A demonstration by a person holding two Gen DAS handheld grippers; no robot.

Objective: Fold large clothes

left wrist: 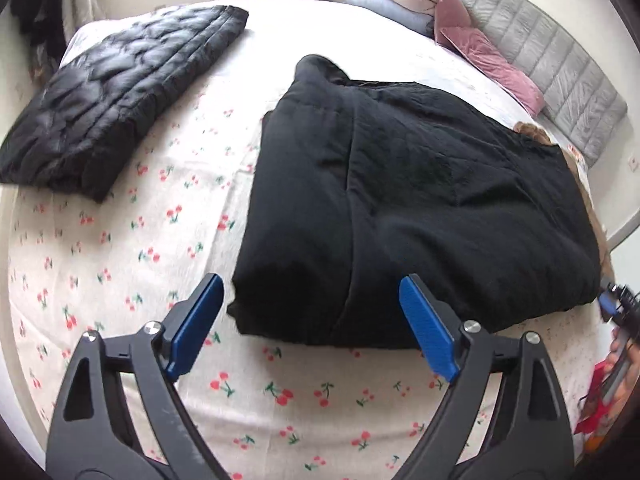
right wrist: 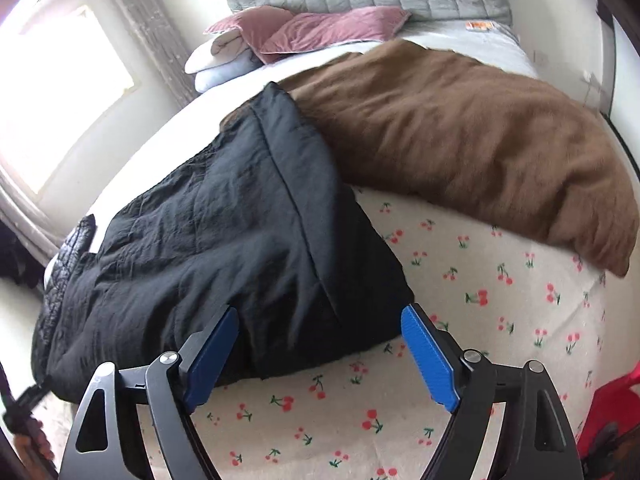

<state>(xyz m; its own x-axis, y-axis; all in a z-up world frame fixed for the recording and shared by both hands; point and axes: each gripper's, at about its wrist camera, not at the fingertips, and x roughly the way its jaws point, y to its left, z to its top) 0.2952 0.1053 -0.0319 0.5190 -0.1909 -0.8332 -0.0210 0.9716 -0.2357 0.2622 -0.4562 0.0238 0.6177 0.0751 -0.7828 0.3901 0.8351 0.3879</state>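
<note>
A folded black padded garment [left wrist: 416, 208] lies on the cherry-print sheet [left wrist: 120, 264] in the middle of the bed. It also shows in the right wrist view [right wrist: 224, 248]. My left gripper [left wrist: 310, 300] is open and empty, its blue fingers spread just before the garment's near edge. My right gripper [right wrist: 320, 332] is open and empty, its fingers straddling the garment's near right corner from just above. The right gripper shows at the far right edge of the left wrist view [left wrist: 616, 308].
A folded shiny black quilted jacket [left wrist: 116, 112] lies at the far left of the bed. A brown fuzzy garment [right wrist: 472, 136] lies to the right, touching the black one. Pink cushions [left wrist: 488, 60], folded pale items [left wrist: 392, 4] and a grey headboard [left wrist: 560, 60] stand at the back.
</note>
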